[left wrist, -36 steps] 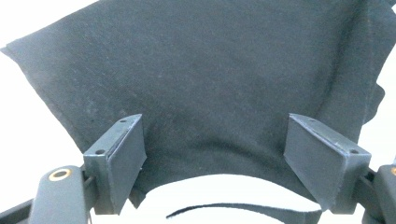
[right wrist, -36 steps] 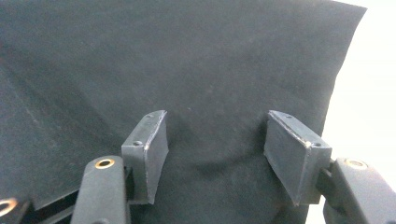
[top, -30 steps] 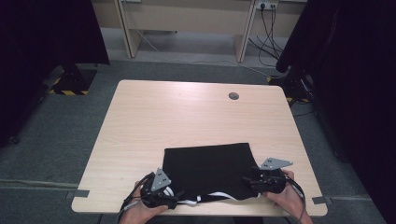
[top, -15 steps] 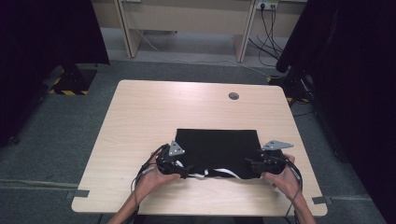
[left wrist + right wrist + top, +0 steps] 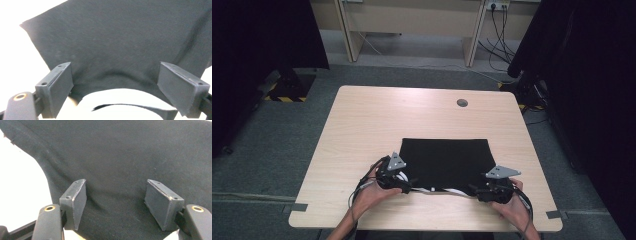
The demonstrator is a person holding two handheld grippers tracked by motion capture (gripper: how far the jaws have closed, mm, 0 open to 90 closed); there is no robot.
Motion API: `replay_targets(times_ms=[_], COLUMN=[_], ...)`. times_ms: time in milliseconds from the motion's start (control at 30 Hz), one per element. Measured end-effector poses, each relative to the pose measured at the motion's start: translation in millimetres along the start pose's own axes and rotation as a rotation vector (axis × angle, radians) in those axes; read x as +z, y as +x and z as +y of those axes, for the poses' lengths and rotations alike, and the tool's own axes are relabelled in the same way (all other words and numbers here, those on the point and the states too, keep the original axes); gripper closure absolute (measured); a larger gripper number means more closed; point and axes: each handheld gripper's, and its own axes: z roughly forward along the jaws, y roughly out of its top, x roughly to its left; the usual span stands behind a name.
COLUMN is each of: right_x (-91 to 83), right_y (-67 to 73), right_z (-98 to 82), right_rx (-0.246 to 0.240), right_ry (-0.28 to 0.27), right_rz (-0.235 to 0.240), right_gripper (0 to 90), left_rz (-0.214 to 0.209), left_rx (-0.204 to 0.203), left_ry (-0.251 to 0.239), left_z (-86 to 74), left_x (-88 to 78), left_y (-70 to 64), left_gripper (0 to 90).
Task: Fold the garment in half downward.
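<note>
A black cloth (image 5: 446,160) lies flat as a rectangle on the near half of the table (image 5: 362,130), with a white strip (image 5: 447,190) along its near edge. My left gripper (image 5: 408,183) sits at the cloth's near left corner. Its jaws have just been opening and stand wide; the cloth (image 5: 120,45) lies just beyond them, with only its near hem reaching between the pads, untouched. My right gripper (image 5: 475,190) is at the near right corner. Its jaws have also been opening and hover apart over the cloth (image 5: 120,152) without pinching it.
A round cable hole (image 5: 462,103) is in the far right part of the tabletop. Dark curtains hang at both sides, and desk legs and cables stand beyond the far edge. Grey tape marks the floor by the near corners.
The cloth's near part has been carried away from the person, leaving a shorter, neater rectangle. The left gripper moved forward and right with it. Both grippers have let go.
</note>
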Motion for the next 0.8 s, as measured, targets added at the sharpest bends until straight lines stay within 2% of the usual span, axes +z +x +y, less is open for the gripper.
replay_targets(times_ms=[67, 133, 200, 267, 433, 467, 600, 700, 800], right_x=[-3.4, -6.6, -10.8, -12.4, 1.4, 4.5, 7.3, 5.8, 3.7], right_y=[-1.1, -2.9, -7.4, -13.7, -30.8, -32.6, -33.0, -31.7, -33.7], right_z=[-1.4, 0.7, 6.2, 12.8, 19.3, 18.6, 15.0, 12.8, 5.5], right_rx=[0.011, 0.023, 0.036, 0.047, 0.092, 0.098, 0.094, 0.067, 0.093], right_ry=[0.011, 0.012, -0.017, -0.042, -0.019, -0.011, -0.004, 0.016, 0.007], right_rz=[0.005, 0.022, 0.012, -0.002, 0.0, 0.0, -0.009, -0.046, -0.034], right_gripper=[34.6, 34.5, 34.1, 33.8, 32.6, 32.6, 32.9, 32.5, 32.3], left_rz=[0.015, 0.012, 0.018, 0.008, -0.008, -0.009, -0.01, -0.018, -0.023], left_rx=[-0.006, -0.01, -0.012, -0.039, -0.08, -0.089, -0.106, -0.11, -0.109], left_ry=[-0.019, -0.03, -0.036, -0.041, -0.037, -0.031, -0.02, -0.01, 0.003], left_z=[-1.2, -2.2, -2.8, -4.0, -11.2, -12.9, -19.0, -24.1, -28.7], left_x=[-5.2, -10.4, -15.4, -19.7, -28.9, -30.2, -33.7, -34.4, -34.5], left_y=[-1.8, -5.0, -6.9, -8.4, -10.8, -11.0, -10.2, -10.6, -11.4], left_gripper=[10.0, 9.9, 9.3, 8.6, 6.8, 3.9, 2.7, 2.7, 2.7])
